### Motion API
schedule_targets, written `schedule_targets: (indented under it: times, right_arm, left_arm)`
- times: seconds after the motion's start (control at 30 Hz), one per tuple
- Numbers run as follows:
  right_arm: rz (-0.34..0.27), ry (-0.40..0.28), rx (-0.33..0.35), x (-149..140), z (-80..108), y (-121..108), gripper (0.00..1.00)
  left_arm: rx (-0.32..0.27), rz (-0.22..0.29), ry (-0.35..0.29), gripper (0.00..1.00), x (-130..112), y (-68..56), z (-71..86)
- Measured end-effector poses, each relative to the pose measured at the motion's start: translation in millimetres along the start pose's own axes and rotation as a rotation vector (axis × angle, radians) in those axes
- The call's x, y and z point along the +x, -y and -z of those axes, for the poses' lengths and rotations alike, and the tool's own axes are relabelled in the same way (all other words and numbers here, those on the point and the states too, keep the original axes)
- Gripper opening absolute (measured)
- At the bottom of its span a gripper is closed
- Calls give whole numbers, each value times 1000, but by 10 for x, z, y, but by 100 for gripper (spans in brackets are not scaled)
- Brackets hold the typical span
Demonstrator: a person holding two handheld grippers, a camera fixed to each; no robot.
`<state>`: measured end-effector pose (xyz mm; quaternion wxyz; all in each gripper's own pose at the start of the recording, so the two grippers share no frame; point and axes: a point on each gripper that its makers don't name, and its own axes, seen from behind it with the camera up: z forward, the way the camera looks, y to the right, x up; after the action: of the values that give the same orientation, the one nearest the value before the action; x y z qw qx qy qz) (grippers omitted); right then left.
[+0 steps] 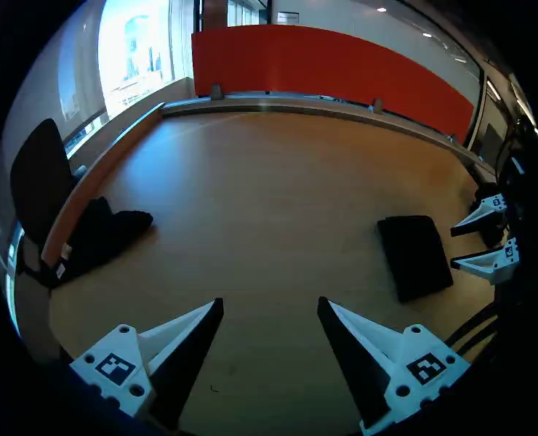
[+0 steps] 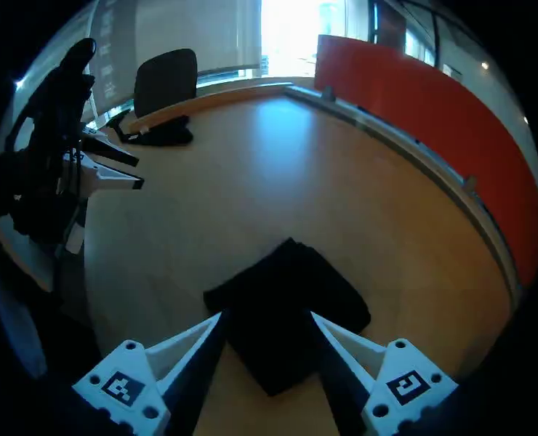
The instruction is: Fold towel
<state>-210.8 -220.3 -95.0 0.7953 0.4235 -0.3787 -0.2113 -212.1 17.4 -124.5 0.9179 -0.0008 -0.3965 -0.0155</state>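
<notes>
The towel [image 2: 291, 291] is black and lies flat on the wooden table [image 2: 269, 182] as a compact, folded rectangle, one corner pointing toward the right gripper's camera. In the left gripper view the towel [image 1: 414, 256] sits toward the table's [image 1: 269, 189] right side, well clear of that gripper's fingers.

The right gripper [image 2: 267, 317] is at the towel's near end. Its jaws are spread, with one finger to each side of the near corner and nothing between them being squeezed. I cannot tell whether the tips touch the cloth. From the left gripper view, the right gripper [image 1: 453, 248] has its two white fingers pointing at the towel's right edge, just beside it and parted.

The left gripper [image 1: 269, 304] hangs over bare wood with its jaws released and wide apart, holding nothing. In the right gripper view, the left gripper [image 2: 139, 174] is at the table's left edge, with a dark sleeve [image 2: 51, 109] above it.

Farther out, a loose heap [image 1: 105, 229] of black cloth lies at the far left corner of the table, and a black chair [image 1: 40, 182] stands behind it. A red partition [image 1: 327, 65] runs along the table's far edge. A bright window [image 1: 134, 51] is past the corner to its left.
</notes>
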Motion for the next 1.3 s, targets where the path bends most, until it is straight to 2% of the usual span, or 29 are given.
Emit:
schedule_targets:
  times: [0.37,0.97,1.3]
  right_arm:
    - [-46,20,-39,-225,80,-161,78]
    - [-97,115,-42,-878,16,-80,77]
    - [-113,143,-41,-1046,-4,-51,72]
  left_arm:
    - [-6,-10,-3,96,36,-38,4]
    - [-12,-15,2,96,19,-75,-1]
    - [-14,-17,4,96,13,-76,-4]
